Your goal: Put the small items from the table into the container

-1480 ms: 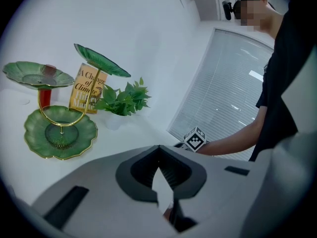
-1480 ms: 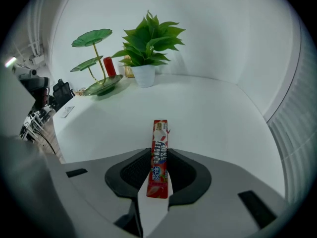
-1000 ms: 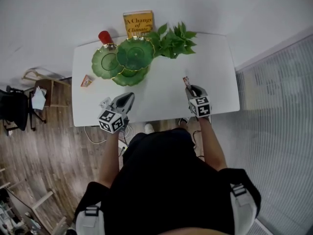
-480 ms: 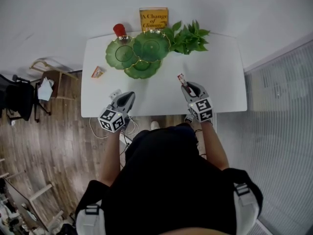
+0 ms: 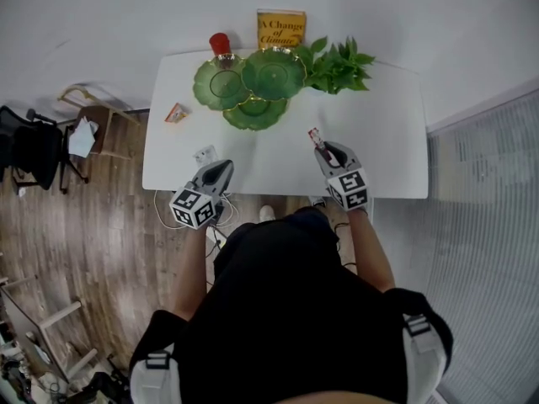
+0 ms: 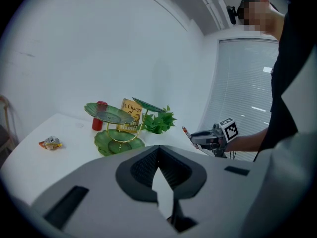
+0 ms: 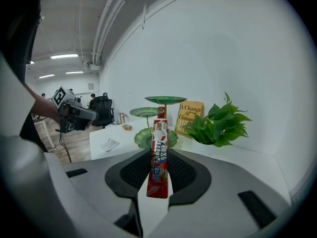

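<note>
Two grippers are showing in the head view, both reaching in over the near edge of the white table. The right gripper is pinching a thin red snack stick, which is poking out of its jaws toward the far edge. The left gripper is hanging by the near left corner, just beside a small white packet. A little wrapped sweet is lying near the left edge. The green tiered dish (the container, I am guessing) is standing at the far edge, with a red can, a yellow book and a leafy plant close by.

In the left gripper view, the jaws are squeezing tight together with nothing between them.

In the right gripper view, the jaws are clamping the lower part of the snack stick, and it is standing up straight between them.

The stick is looking light, soft and a bit slippery, so it could be bending or sliding in a loose hold. Gripping it low, across its flat sides, is looking like the best place. The sweet and the packet are looking just as light, and pinching them across the middle is looking safest.
</note>
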Demonstrator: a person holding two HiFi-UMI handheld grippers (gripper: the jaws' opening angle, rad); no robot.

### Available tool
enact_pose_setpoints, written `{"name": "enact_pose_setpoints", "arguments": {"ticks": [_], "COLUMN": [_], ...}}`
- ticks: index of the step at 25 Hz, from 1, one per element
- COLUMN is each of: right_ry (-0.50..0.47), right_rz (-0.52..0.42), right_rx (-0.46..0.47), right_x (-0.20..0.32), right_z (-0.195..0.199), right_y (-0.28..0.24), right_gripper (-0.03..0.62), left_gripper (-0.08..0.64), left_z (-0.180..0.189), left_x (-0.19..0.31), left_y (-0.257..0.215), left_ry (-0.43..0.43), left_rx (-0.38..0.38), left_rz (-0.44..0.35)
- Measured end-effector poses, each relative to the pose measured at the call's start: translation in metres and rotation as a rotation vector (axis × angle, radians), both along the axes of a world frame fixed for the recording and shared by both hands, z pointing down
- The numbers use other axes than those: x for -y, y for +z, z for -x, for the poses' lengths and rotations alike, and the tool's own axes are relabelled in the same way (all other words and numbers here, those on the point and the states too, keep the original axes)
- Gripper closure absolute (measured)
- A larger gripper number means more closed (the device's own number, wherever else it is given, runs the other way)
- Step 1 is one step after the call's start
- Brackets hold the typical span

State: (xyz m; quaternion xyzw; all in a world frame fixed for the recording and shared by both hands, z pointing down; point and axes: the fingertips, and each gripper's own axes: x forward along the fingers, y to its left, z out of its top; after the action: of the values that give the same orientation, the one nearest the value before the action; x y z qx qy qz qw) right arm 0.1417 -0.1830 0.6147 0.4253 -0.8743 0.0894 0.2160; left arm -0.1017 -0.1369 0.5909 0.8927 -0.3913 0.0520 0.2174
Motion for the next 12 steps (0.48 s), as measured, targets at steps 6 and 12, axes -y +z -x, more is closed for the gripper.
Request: {"name": "enact_pose_setpoints", "arguments": {"ticks": [6, 12], "right_ry": [-0.044, -0.084], "right_rz": [-0.010, -0.036], "right_rx": [-0.016, -0.018], "right_x": [0.007, 0.020], "right_z": [0.000, 0.003], "right_y": [-0.004, -0.015], "right_gripper": [0.479, 0.479], "left_gripper": [0.558, 0.558], "left_z": [-0.003, -0.011], "left_x": [0.000, 0.004], "left_y": [-0.002, 0.000], "left_ry": [-0.034, -0.061], "left_rx": [-0.006, -0.021], "left_rz": [-0.005, -0.003]}}
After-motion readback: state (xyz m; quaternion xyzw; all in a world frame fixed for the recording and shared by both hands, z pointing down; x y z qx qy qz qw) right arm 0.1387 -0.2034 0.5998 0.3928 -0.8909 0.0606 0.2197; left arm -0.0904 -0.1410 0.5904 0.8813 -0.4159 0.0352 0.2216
